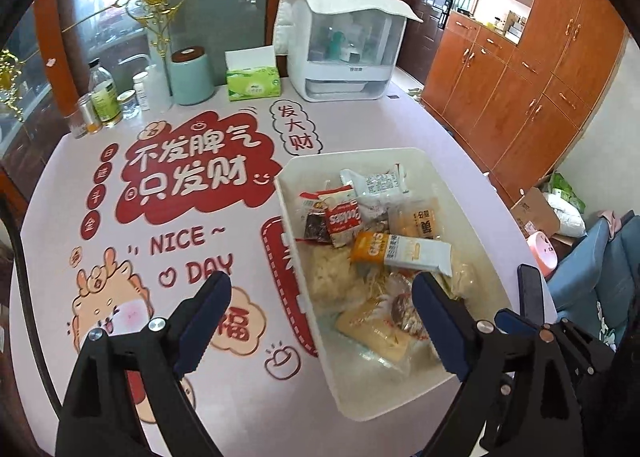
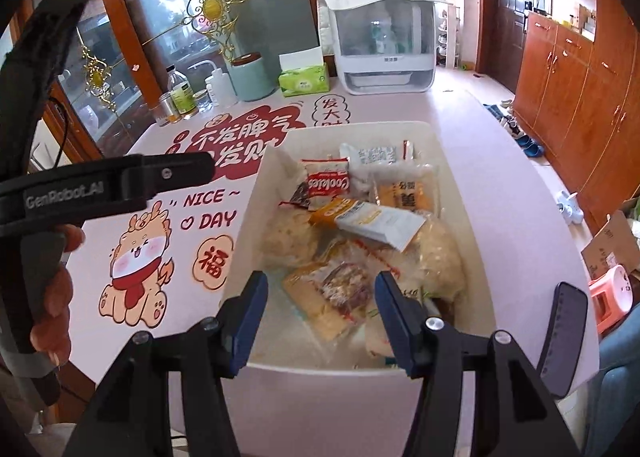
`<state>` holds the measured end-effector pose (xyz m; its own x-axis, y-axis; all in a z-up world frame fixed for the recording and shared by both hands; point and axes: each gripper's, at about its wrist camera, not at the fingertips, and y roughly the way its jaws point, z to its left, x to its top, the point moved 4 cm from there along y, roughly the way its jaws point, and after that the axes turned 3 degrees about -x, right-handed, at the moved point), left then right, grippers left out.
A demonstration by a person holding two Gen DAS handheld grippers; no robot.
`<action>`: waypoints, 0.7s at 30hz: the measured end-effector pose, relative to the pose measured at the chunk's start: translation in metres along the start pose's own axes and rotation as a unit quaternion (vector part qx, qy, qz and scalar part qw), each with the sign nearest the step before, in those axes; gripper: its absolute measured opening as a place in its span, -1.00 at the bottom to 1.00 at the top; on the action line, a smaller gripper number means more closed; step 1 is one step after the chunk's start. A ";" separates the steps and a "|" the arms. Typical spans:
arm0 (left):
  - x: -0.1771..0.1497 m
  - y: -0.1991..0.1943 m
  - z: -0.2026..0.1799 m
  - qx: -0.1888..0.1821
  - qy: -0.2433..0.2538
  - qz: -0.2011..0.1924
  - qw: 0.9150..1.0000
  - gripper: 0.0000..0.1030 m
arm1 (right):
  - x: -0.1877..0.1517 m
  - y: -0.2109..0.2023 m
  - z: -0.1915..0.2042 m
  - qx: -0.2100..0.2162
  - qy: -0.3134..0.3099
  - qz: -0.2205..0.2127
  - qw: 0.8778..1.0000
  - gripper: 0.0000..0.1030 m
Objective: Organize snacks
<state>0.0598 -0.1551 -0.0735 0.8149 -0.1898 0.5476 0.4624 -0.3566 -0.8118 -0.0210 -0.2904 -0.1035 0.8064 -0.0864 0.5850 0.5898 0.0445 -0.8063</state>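
Note:
A white rectangular bin (image 1: 356, 153) (image 2: 360, 127) sits on the printed tablecloth, filled with several wrapped snacks. Among them are a red Cookies packet (image 1: 344, 219) (image 2: 328, 183), an orange-and-white bar (image 1: 400, 251) (image 2: 368, 219) and a yellow cake packet (image 1: 376, 331) (image 2: 326, 297). My left gripper (image 1: 320, 279) is open, one finger over the tablecloth and the other over the bin, straddling its left wall. My right gripper (image 2: 322, 281) is open above the bin's near end, with the cake packet lying below between its fingers, untouched. A hand (image 2: 52, 297) holds the left gripper's black body.
At the table's far edge stand a white lidded appliance (image 1: 340, 45), a green tissue box (image 1: 254, 83), a teal canister (image 1: 192, 75) and several bottles (image 1: 104, 97). Wooden cabinets (image 1: 520, 97) line the right wall. A pink stool (image 1: 542, 253) and a cardboard box (image 1: 536, 213) sit on the floor.

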 end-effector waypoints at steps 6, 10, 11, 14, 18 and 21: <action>-0.019 -0.025 0.021 0.039 -0.018 -0.017 0.999 0.77 | -0.002 -0.006 0.011 0.005 -0.008 -0.006 1.000 0.10; -0.033 -0.041 0.035 0.061 -0.036 -0.028 0.997 0.77 | -0.003 -0.010 0.021 0.009 -0.017 -0.008 1.000 0.10; -0.037 -0.046 0.037 0.067 -0.037 -0.032 0.997 0.77 | -0.002 -0.011 0.023 0.010 -0.020 -0.009 1.000 0.10; -0.045 -0.059 0.043 0.091 -0.040 -0.046 0.994 0.78 | 0.000 -0.017 0.030 0.017 -0.027 -0.014 0.999 0.10; -0.052 -0.075 0.052 0.117 -0.066 -0.064 0.989 0.79 | 0.005 -0.027 0.038 0.024 -0.031 -0.023 0.999 0.10; -0.053 -0.086 0.061 0.130 -0.088 -0.073 0.985 0.79 | 0.013 -0.032 0.044 0.022 -0.031 -0.024 0.999 0.10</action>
<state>-0.0020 -0.0585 -0.0455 0.7702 0.0156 0.6376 0.6347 -0.1176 -0.7638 -0.0279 -0.2495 -0.0663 0.7774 -0.0277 0.6284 0.6282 0.0862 -0.7733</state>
